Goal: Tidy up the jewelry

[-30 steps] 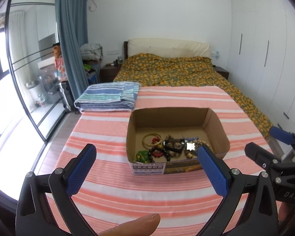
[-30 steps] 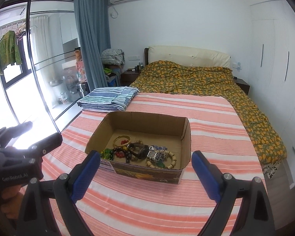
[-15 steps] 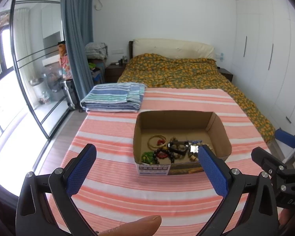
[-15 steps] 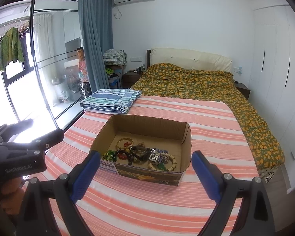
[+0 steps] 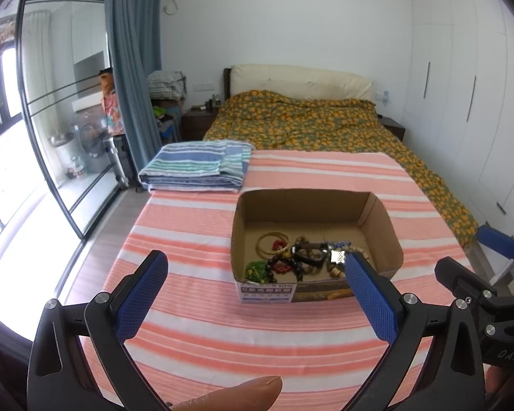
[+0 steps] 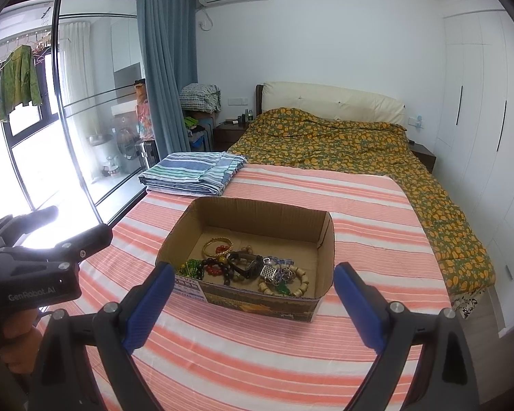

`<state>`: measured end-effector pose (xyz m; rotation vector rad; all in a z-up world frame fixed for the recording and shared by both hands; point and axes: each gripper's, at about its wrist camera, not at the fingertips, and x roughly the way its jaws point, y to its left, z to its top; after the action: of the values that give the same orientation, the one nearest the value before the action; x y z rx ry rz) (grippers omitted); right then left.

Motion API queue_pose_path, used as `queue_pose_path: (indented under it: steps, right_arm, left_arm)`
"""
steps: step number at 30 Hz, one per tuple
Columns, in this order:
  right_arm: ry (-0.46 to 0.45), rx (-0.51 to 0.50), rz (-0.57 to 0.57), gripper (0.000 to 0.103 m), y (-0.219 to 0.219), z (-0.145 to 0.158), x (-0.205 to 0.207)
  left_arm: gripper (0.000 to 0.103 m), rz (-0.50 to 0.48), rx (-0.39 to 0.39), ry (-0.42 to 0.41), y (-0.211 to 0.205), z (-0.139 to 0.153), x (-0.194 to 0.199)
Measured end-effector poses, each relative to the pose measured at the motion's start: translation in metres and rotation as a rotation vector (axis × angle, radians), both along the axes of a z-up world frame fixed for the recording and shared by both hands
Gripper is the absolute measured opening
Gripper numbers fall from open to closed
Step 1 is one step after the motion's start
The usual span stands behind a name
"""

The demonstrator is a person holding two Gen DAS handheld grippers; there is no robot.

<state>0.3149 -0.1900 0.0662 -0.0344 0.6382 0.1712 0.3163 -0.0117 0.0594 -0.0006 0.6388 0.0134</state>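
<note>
Both claws gape wide and hold nothing — the left gripper [image 5: 253, 287] and right gripper [image 6: 253, 294] hover over the striped cloth's [image 6: 257, 349] near edge. The cardboard box [image 6: 257, 299] sits mid-cloth, jewelry [image 6: 246, 267] heaped against its near wall (a gold bangle [image 6: 217, 246] lies behind the heap).

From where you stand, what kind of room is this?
A bedroom, most likely: a bed with a patterned quilt, white wardrobe doors along the wall, and a cardboard box of jewelry.
</note>
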Motion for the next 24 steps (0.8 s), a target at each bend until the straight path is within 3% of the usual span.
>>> queue_pose_path:
  steps: [24]
  right_arm:
    - [-0.001, -0.012, 0.003, 0.096, -0.0017, 0.0005, -0.0032]
  left_arm:
    - [0.103, -0.012, 0.019, 0.005, -0.0055, -0.0029, -0.0012]
